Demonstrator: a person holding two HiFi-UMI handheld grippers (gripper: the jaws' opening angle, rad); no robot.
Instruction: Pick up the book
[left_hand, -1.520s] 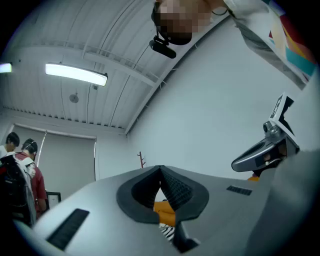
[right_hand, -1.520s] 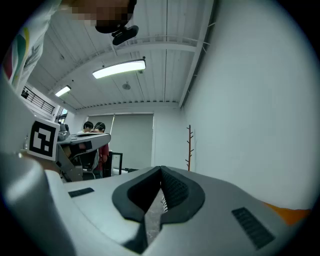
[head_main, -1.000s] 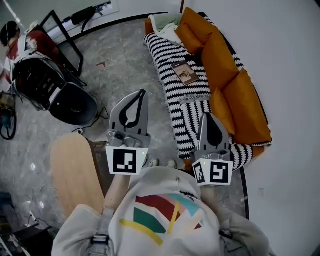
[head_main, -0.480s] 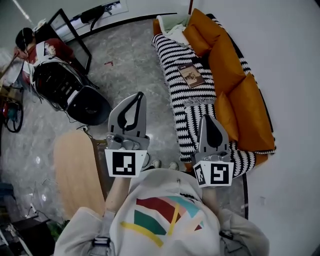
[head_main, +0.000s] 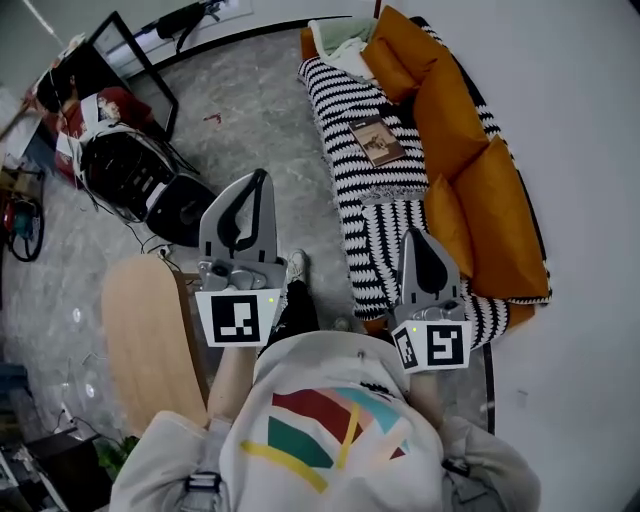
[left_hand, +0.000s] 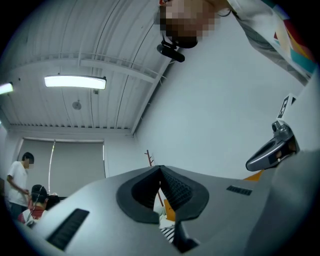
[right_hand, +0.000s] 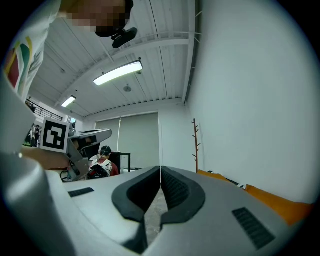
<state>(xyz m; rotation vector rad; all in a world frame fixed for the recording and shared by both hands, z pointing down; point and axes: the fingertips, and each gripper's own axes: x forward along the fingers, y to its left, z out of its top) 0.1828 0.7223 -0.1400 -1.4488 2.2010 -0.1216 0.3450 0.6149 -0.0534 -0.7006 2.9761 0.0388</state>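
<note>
A brown book lies flat on the black-and-white striped blanket covering the sofa seat, far ahead of me in the head view. My left gripper is held in front of my chest over the floor, jaws shut and empty. My right gripper is also shut and empty, hanging over the near end of the striped blanket, well short of the book. In the left gripper view the jaw tips meet. The right gripper view shows its tips meeting too, pointing across the room.
The orange sofa runs along the white wall at right. A black office chair stands on the grey floor at left, a person in red beyond it. A wooden tabletop is at my left. A coat stand rises by the wall.
Both grippers have sunk lower; the left has shifted a little left. The view has moved, so the sofa and book sit slightly further right. One foot now shows stepping forward between the grippers.
</note>
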